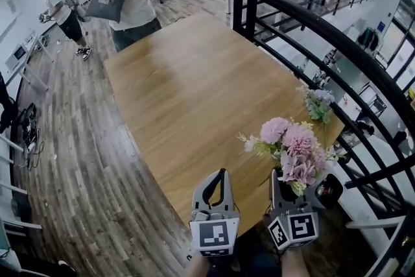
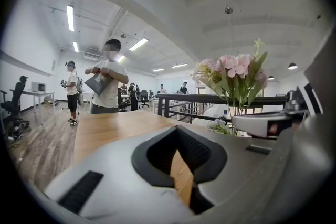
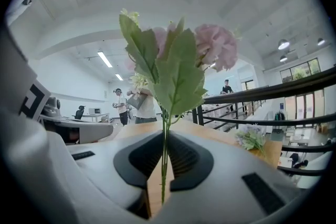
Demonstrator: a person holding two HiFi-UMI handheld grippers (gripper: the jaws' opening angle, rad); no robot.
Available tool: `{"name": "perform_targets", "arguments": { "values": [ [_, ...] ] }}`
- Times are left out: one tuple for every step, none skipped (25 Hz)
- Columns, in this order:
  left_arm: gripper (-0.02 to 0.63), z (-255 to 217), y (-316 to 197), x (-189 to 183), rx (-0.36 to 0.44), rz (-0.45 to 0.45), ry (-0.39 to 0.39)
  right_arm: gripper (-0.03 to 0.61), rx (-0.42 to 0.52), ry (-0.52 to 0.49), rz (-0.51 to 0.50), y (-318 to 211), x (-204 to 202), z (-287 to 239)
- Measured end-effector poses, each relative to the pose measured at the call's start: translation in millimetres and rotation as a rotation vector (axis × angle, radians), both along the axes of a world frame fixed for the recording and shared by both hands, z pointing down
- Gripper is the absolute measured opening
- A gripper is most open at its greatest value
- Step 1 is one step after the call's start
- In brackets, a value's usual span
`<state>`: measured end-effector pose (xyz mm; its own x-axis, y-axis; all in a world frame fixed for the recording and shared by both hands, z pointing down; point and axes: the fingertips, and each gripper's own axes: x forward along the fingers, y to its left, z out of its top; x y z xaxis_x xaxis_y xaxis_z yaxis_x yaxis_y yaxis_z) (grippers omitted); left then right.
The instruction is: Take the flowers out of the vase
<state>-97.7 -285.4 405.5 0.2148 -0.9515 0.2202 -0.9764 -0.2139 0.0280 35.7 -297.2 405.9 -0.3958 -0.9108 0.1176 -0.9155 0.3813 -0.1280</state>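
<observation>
My right claw (image 3: pixel 164 140) is pinched onto the thin green stems (image 3: pixel 164 176) of the flowers (image 1: pixel 293 147), holding the bunch upright over the near corner of the wooden table (image 1: pixel 194 94). My left claw (image 1: pixel 222 173) sits closed and empty beside it. The bunch looks light but top-heavy, with soft pink pompom heads and broad matte leaves on wiry, slippery stems. I judge that low on the stems is the place to grip, never the crushable blooms.

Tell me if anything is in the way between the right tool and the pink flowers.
Nothing visible. The right tool is closed on the stems of the pink flowers. A smaller bunch lies farther off on the table, clear of the grip.
</observation>
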Motion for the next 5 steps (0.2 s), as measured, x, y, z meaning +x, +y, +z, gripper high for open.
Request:
{"name": "perform_targets", "arguments": {
  "values": [
    [0.043,-0.6,-0.4,-0.9,0.008,0.000,-0.001,0.049,0.000,0.001,0.000,0.2,-0.8,-0.5],
    [0.043,-1.4,-0.8,-1.9,0.018,0.000,-0.003,0.049,0.000,0.002,0.000,0.6,-1.8,-1.1],
    [0.043,-2.0,-1.0,-2.9,0.024,0.000,-0.004,0.049,0.000,0.004,0.000,0.9,-2.8,-2.0],
    [0.043,-2.4,-0.8,-3.9,0.027,0.000,-0.005,0.049,-0.001,0.008,0.000,1.1,-4.0,-3.3],
    [0.043,-2.8,-0.7,-4.8,0.030,0.000,-0.005,0.049,-0.001,0.011,0.000,1.4,-5.3,-4.5]
  ]
}}
